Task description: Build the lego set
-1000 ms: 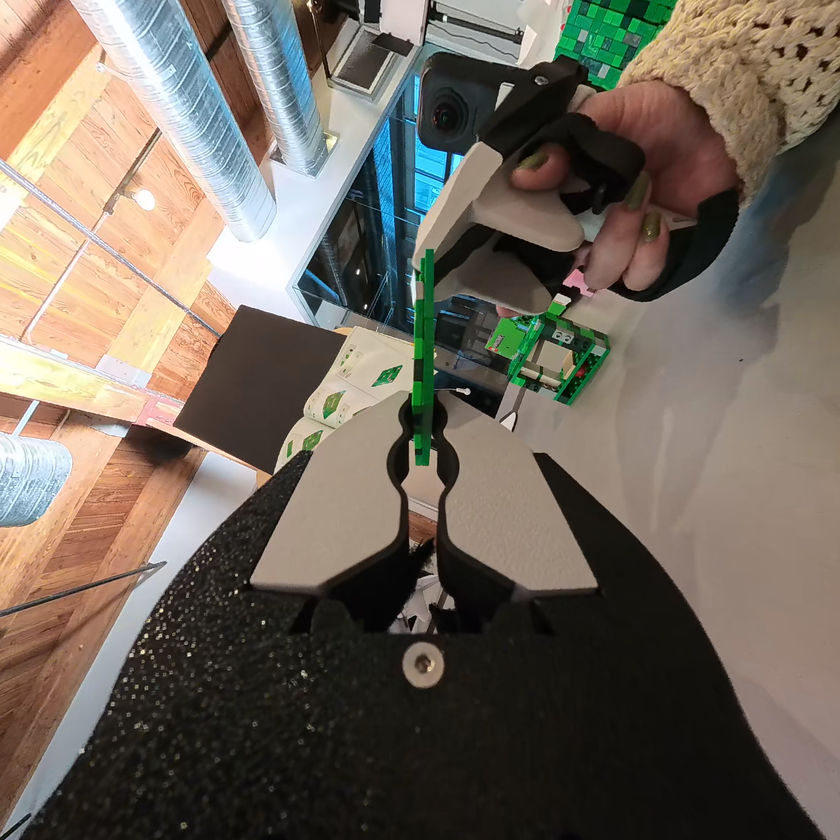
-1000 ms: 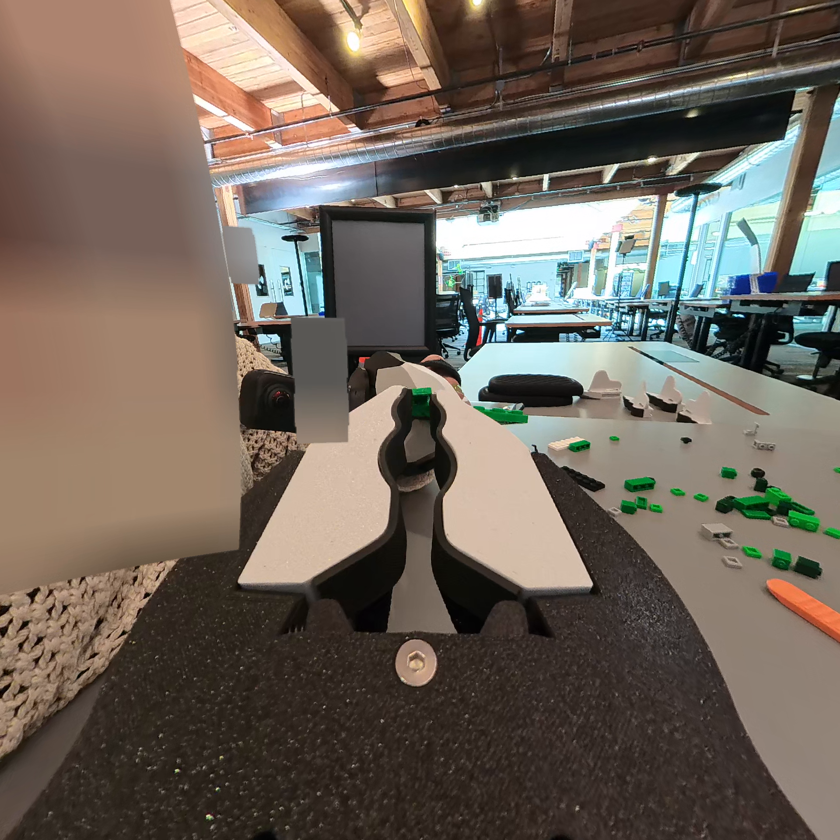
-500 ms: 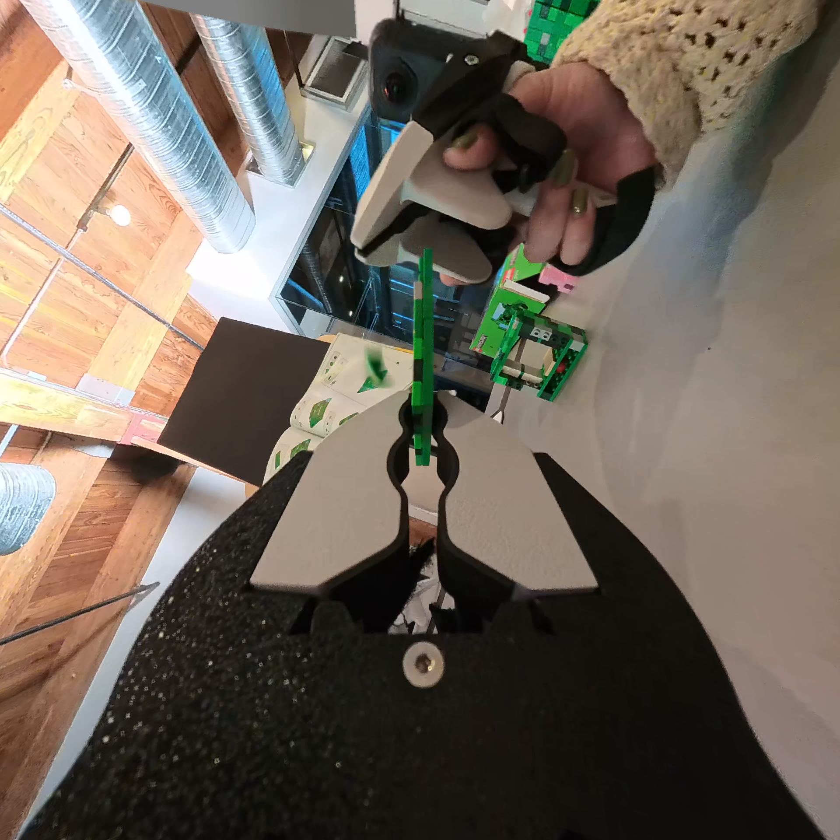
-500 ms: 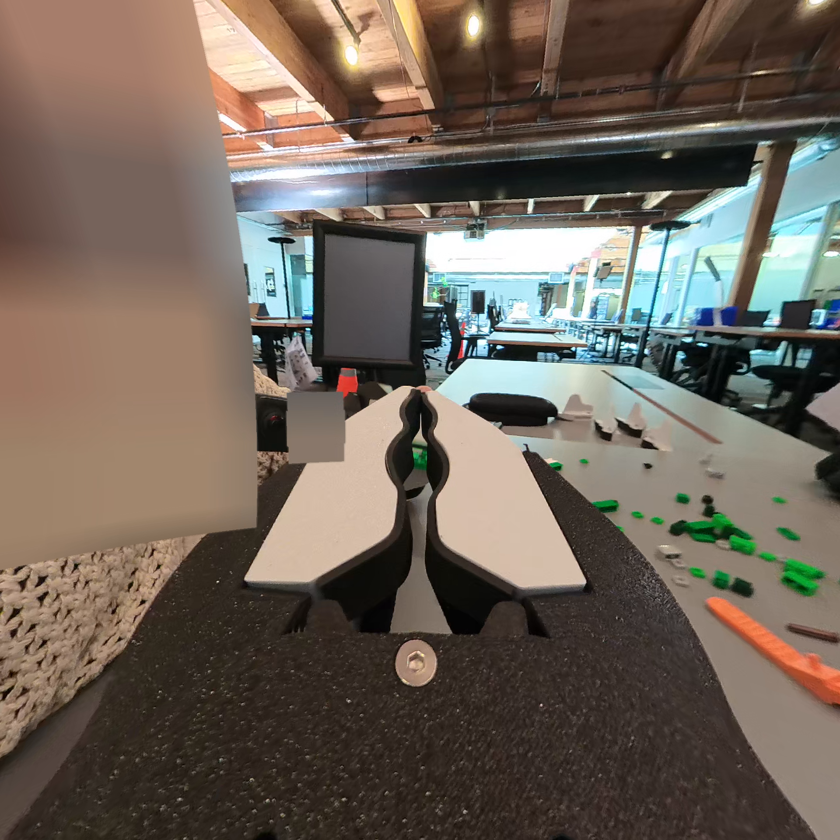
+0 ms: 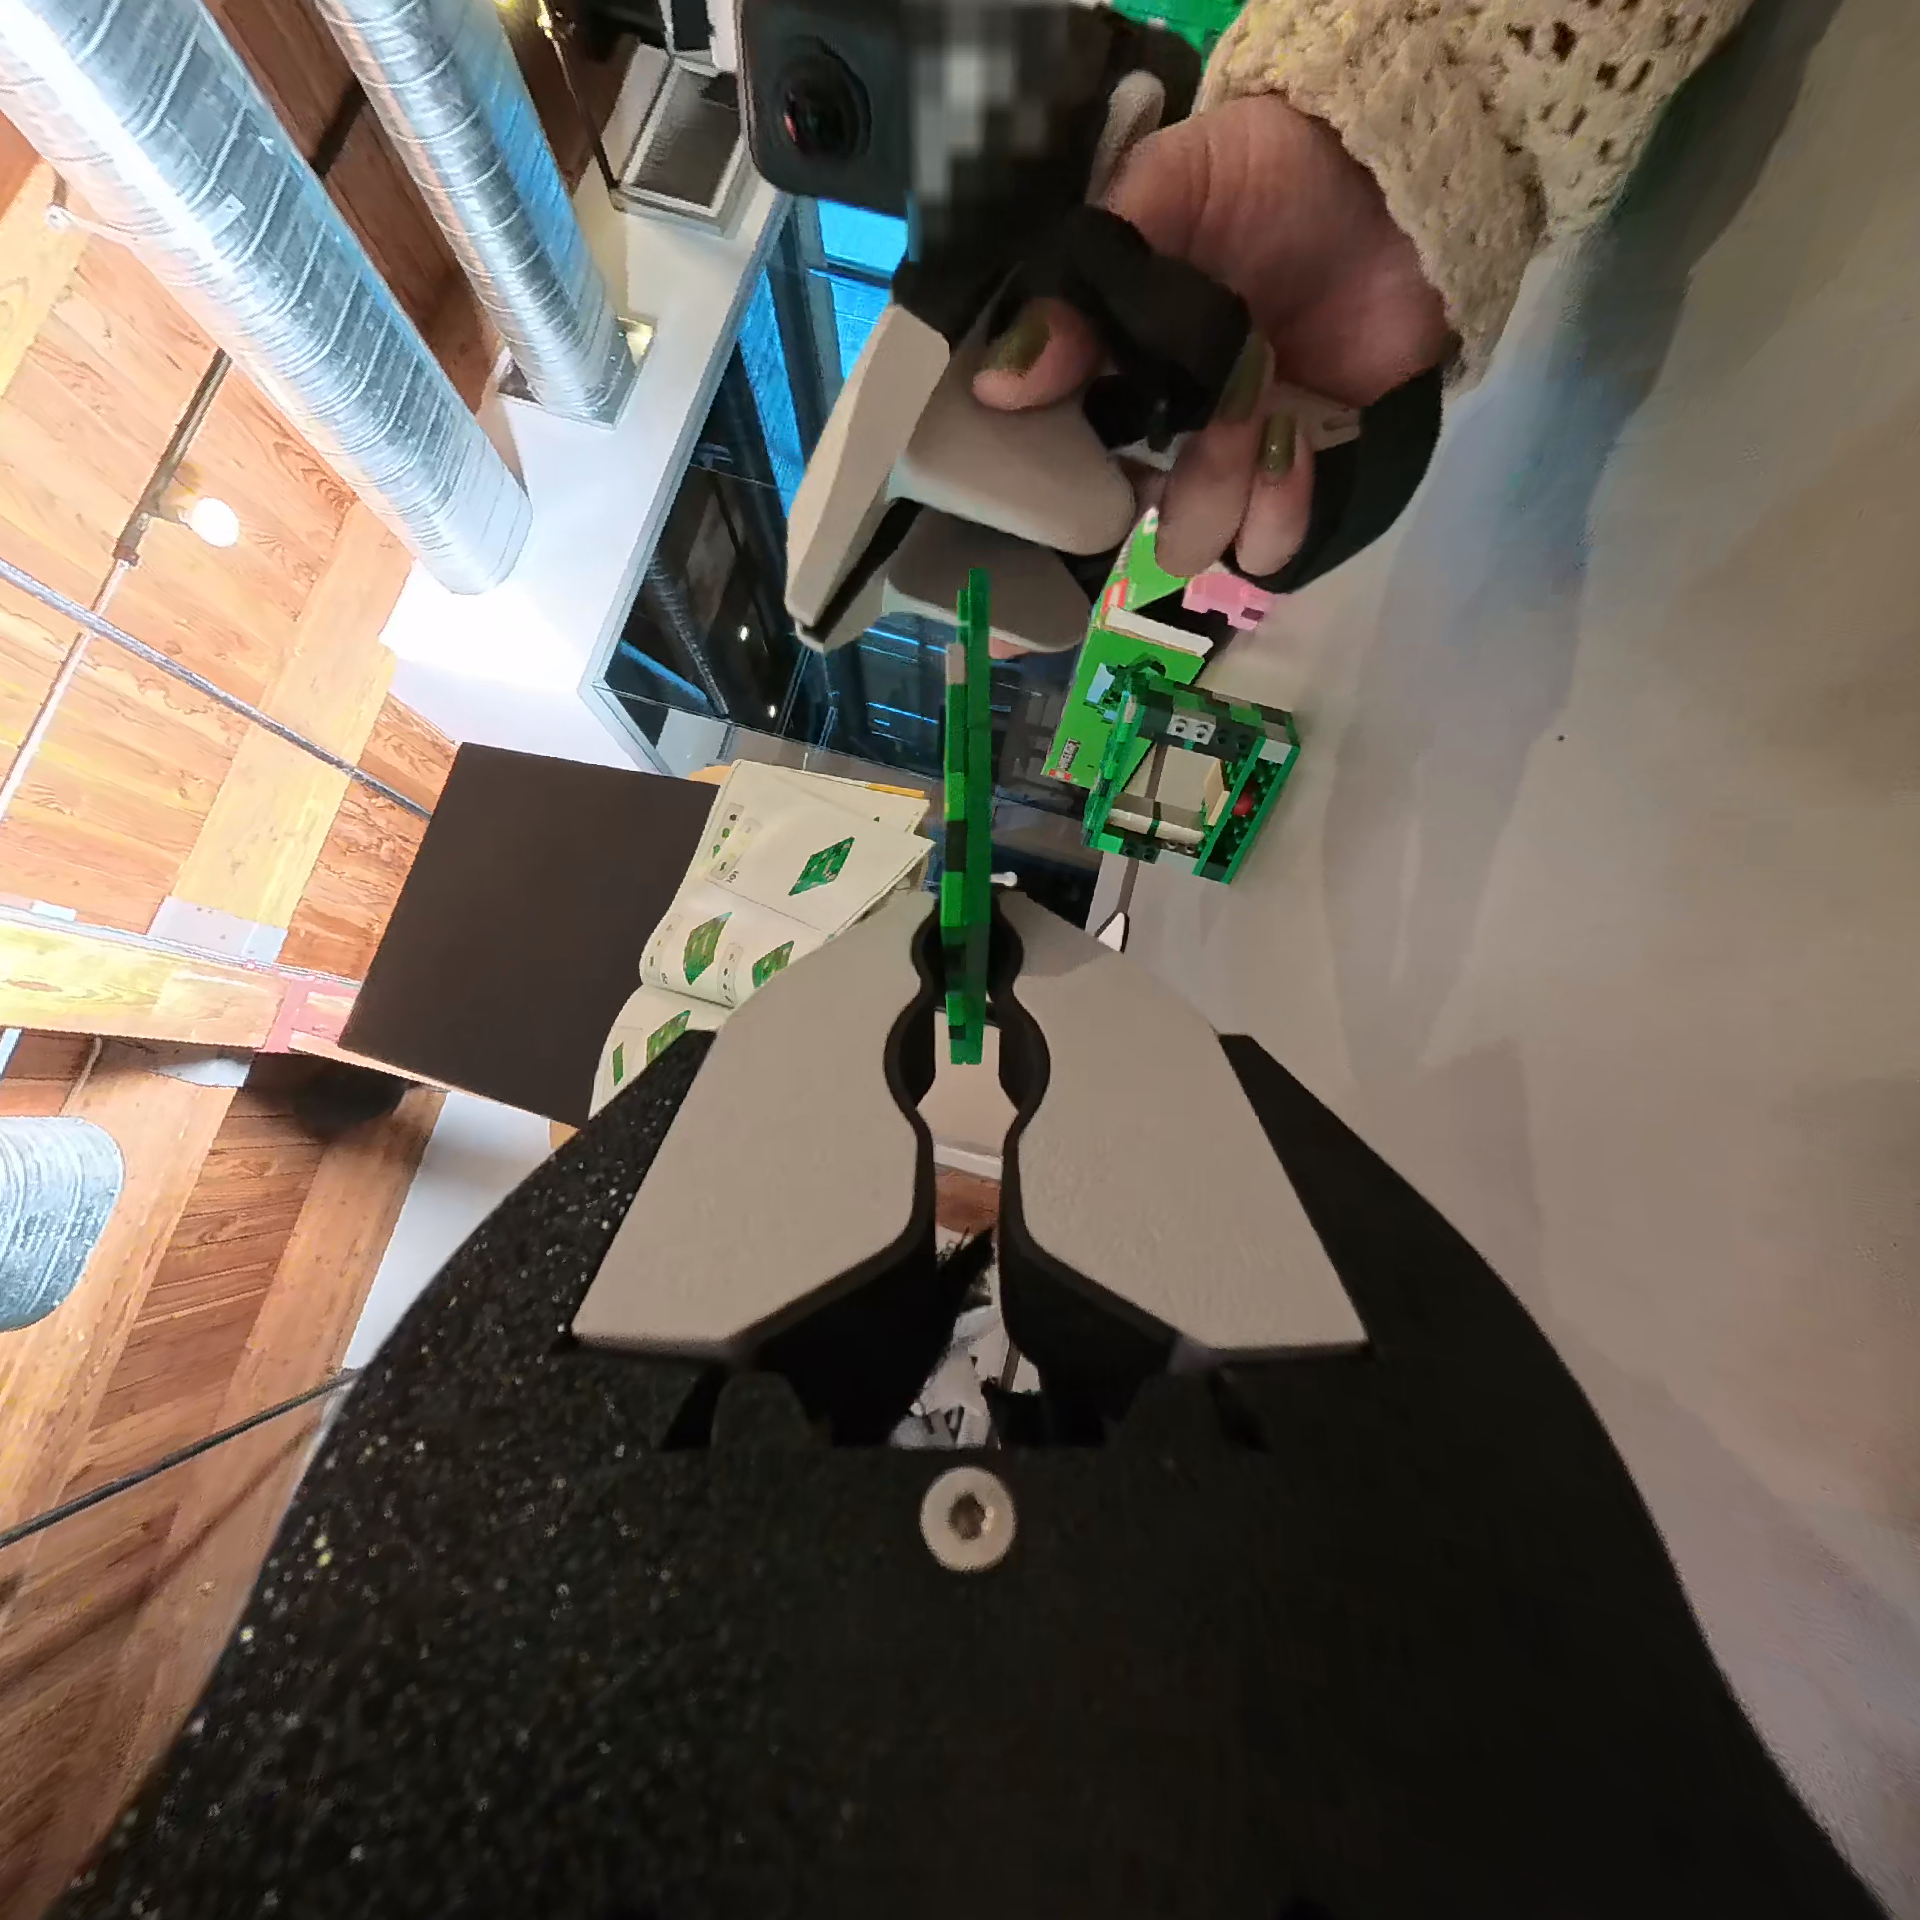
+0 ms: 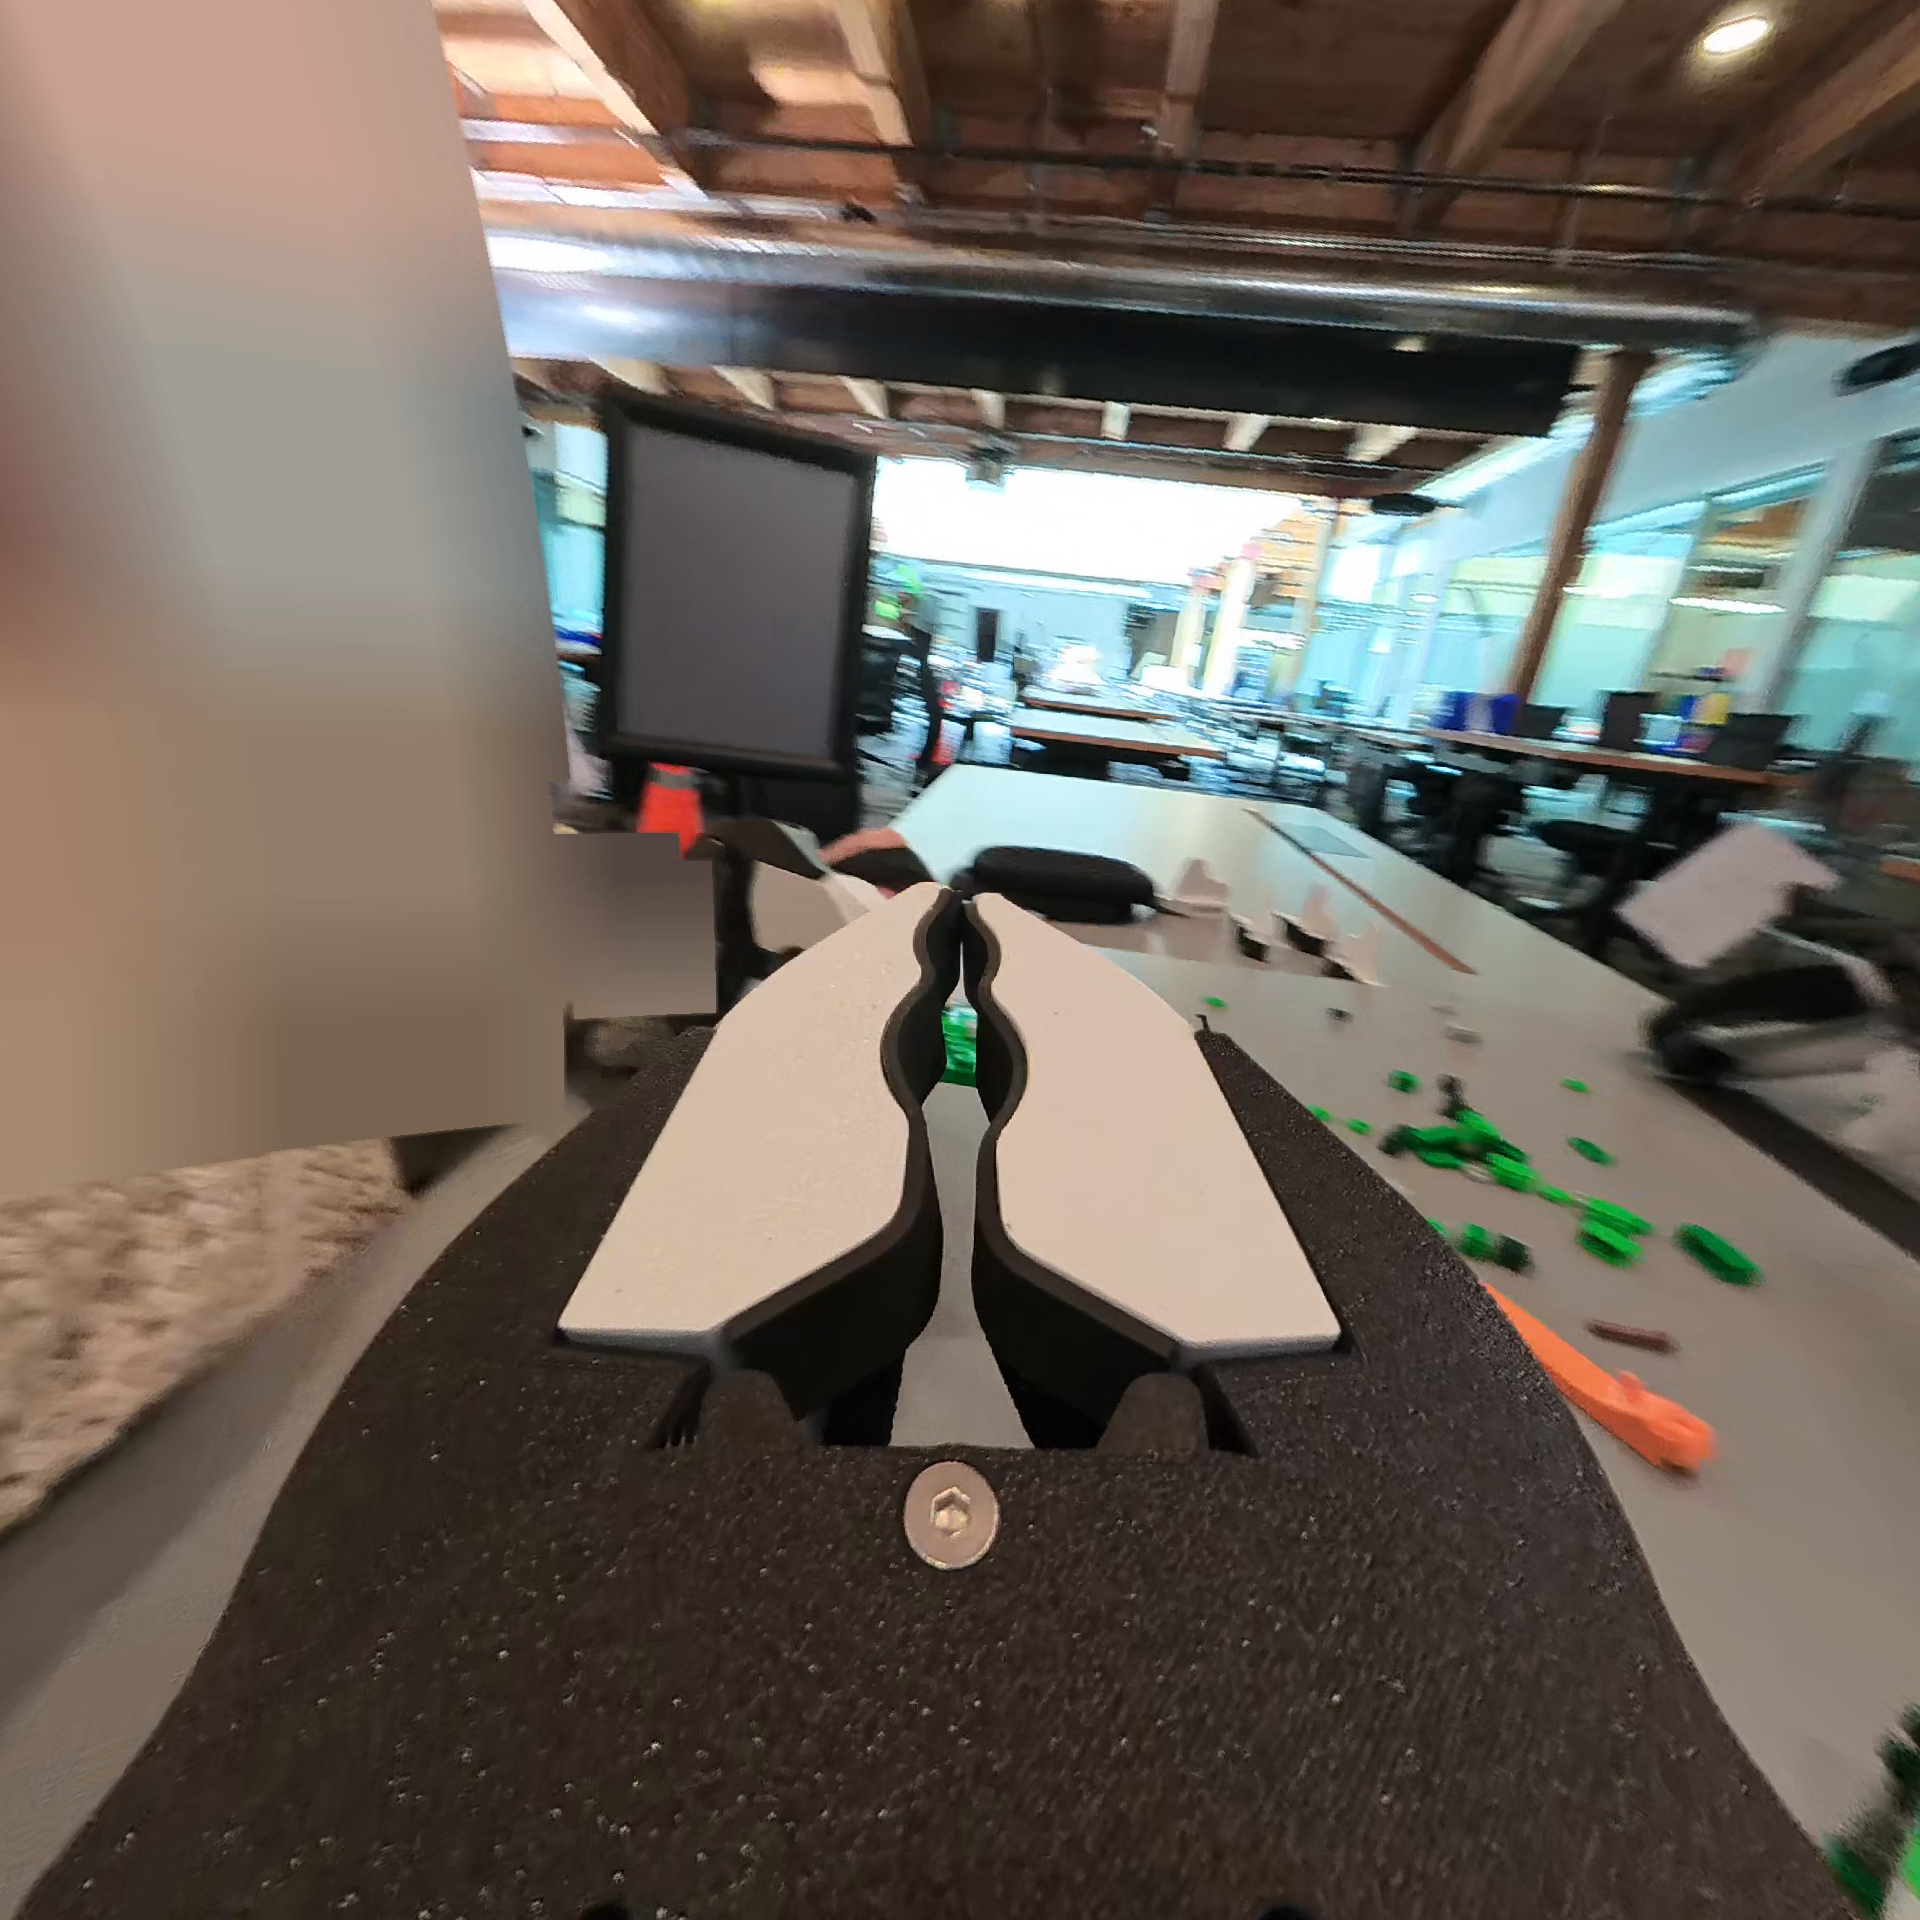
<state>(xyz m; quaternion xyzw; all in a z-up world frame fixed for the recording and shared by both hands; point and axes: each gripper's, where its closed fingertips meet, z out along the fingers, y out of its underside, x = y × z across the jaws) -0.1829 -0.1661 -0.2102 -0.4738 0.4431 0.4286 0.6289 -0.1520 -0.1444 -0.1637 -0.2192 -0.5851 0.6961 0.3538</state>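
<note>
Swinging since half a second earlier, the right gripper (image 6: 958,914) blurred its whole view, its fingers pressed nearly together on nothing. Over on the other side, the left gripper (image 5: 966,940) clenched the thin flat green lego plate (image 5: 968,790) edge-on, its top edge just beside the right gripper's tips (image 5: 831,623). Beyond stood the boxy green-and-grey lego build (image 5: 1184,779) on the pale grey surface (image 5: 1558,935), near the open paper instruction booklet (image 5: 790,883). Scattered small green bricks (image 6: 1507,1164) and an orange plastic brick separator (image 6: 1600,1392) lay smeared at right.

An open-plan office — rows of desks (image 6: 1621,753) and chairs (image 6: 1579,842) under wooden beams (image 6: 1174,197) and silver ducts (image 5: 260,270).
</note>
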